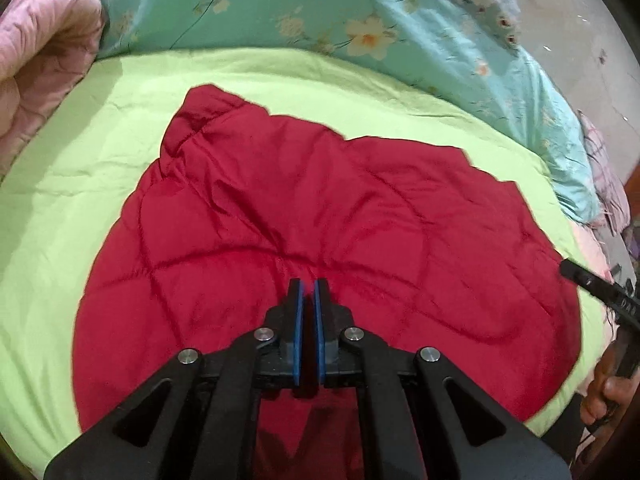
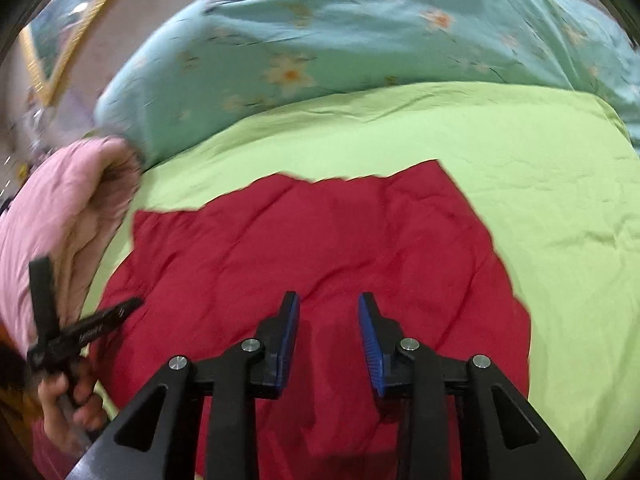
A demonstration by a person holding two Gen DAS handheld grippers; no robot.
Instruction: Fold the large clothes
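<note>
1. Black linkage arms of the left gripper (image 1: 308,286) fill the bottom of the left wrist view; its blue pads (image 1: 297,332) stand almost pressed together, and only a thin dark sliver shows between them. Whether any cloth is caught there cannot be told.
2. Under and beyond that gripper lies the red quilted garment (image 1: 304,216), spread fairly flat on the lime-green sheet (image 1: 60,208), with a puckered cuff or collar end at its far left corner.
3. At the left edge of the same view a pink quilted cover (image 1: 44,48) is bunched up, touching the sheet.
4. Behind the sheet runs a turquoise floral duvet (image 1: 280,8), from left to right across the top.
5. At the right edge a hand (image 1: 608,396) grips the handle of the other black tool, whose tip reaches the garment's right border.
6. From the right wrist view, the right gripper (image 2: 329,300) has its blue pads (image 2: 370,344) spread apart above the red cloth, with nothing pinched between them.
7. Left of it in that view, a hand (image 2: 66,404) holds the other gripper's handle beside the pink cover, at the garment's left edge.
</note>
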